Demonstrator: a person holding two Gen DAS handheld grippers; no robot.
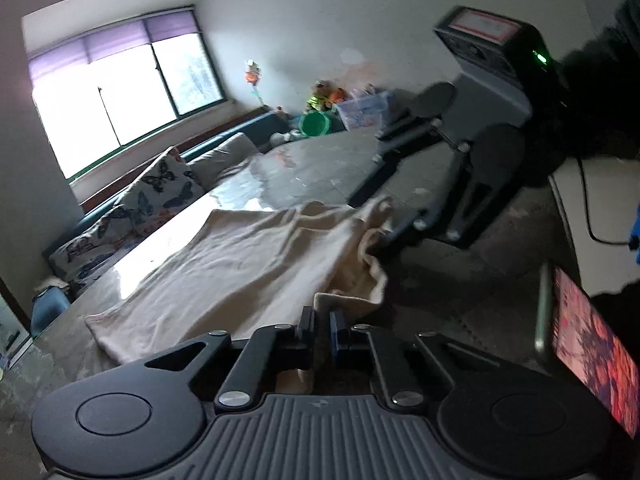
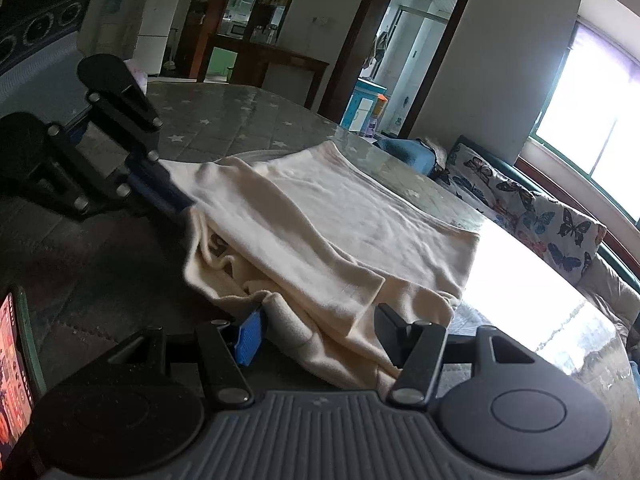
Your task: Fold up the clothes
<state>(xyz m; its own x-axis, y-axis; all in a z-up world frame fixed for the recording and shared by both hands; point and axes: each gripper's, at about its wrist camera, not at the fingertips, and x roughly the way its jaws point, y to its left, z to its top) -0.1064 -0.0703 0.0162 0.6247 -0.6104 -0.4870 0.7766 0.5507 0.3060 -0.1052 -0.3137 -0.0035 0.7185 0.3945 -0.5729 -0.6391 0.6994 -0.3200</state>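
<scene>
A cream garment (image 2: pixel 320 232) lies spread on the table (image 2: pixel 240 120), near its window-side edge. The left gripper (image 1: pixel 322 330) is clenched on the garment's near hem. The right gripper (image 2: pixel 320 332) stands released, its fingers astride a fold of the garment.

Cream garment (image 2: pixel 320 216): soft matt knit cloth. Table (image 2: pixel 240 120): glossy glass top. Tongs (image 1: pixel 322 326): matt black plastic.

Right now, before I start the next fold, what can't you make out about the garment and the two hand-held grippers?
- Cream garment: type unclear in both views; it lies bunched, its near edge under the right hand-held gripper.
- Left hand-held gripper: shut on a cloth edge, but the pads hide how much is pinched.
- Right one: jaws apart with cloth between; pad contact unclear.
- Phone: cut off by the frame edge, screen unreadable.
</scene>
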